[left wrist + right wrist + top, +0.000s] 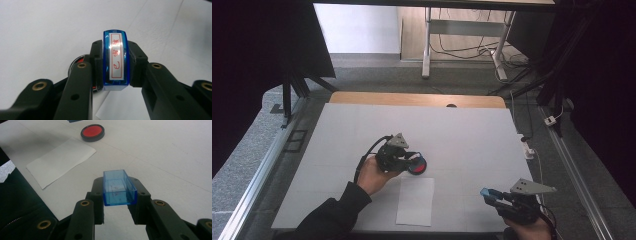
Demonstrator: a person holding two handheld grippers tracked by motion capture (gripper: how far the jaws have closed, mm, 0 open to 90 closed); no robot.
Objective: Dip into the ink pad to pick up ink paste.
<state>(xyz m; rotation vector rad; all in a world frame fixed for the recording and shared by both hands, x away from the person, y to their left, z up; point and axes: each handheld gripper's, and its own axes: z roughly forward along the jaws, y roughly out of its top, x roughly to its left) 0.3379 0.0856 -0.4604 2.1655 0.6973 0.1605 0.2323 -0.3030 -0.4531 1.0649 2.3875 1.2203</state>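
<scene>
Here my left gripper (115,66) clamps a blue stamp (115,60) just above the red ink pad (417,165); my right gripper (119,197) clasps the stamp's blue cap (119,188), well right of that pad.

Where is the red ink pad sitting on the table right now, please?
In the high view, the red ink pad sits near the table's middle, just beyond the white paper sheet and right beside the left gripper.

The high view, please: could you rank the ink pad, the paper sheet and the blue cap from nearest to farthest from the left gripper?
1. Ink pad: right at the tip of the left gripper, mid-table.
2. Paper sheet: just nearer the person, below the pad.
3. Blue cap: far right, held in the right gripper.
</scene>
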